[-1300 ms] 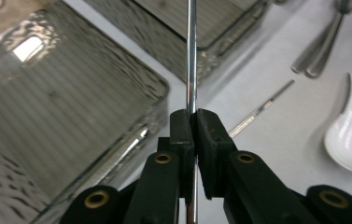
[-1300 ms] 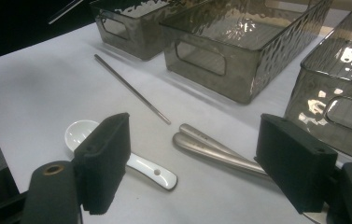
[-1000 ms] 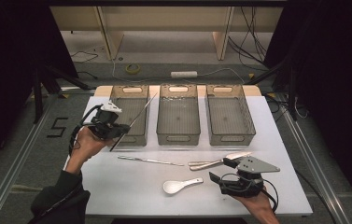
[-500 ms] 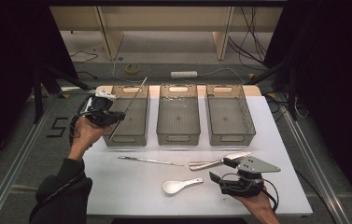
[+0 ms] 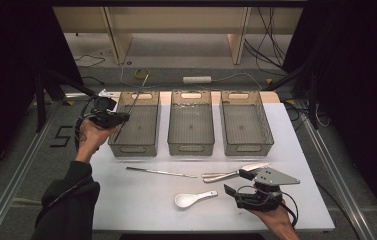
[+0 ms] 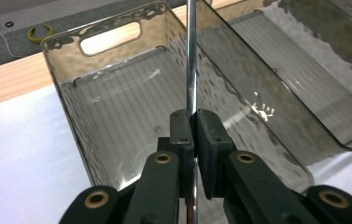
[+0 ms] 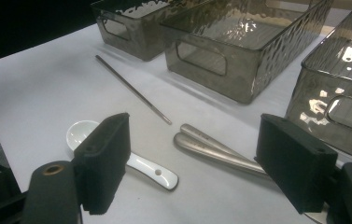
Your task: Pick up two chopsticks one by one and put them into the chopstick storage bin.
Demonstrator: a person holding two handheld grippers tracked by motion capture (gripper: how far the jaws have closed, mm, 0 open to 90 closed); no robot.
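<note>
Chopstick (image 5: 137, 98) in the grip of the left tool (image 5: 110, 118), its jaws clamped on the thin metal rod, hung over the leftmost of three smoky plastic bins (image 5: 137, 122) at the far side of the table (image 5: 126, 210). The rod's long axis ran from the tool up and away toward the far edge, tilted rather than level, its lower end passing down between the jaws above the bin's ribbed floor. The bin lay directly below and just right of the left hand, so any drop would turn on tipping the rod to lie along the bin's length. A second chopstick (image 5: 161, 172) rested on the table nearer the person, beside metal spoons (image 5: 231, 174) and a white spoon (image 5: 192, 199). The right tool (image 5: 238, 182) sat near the spoons, jaws wide and empty.
</note>
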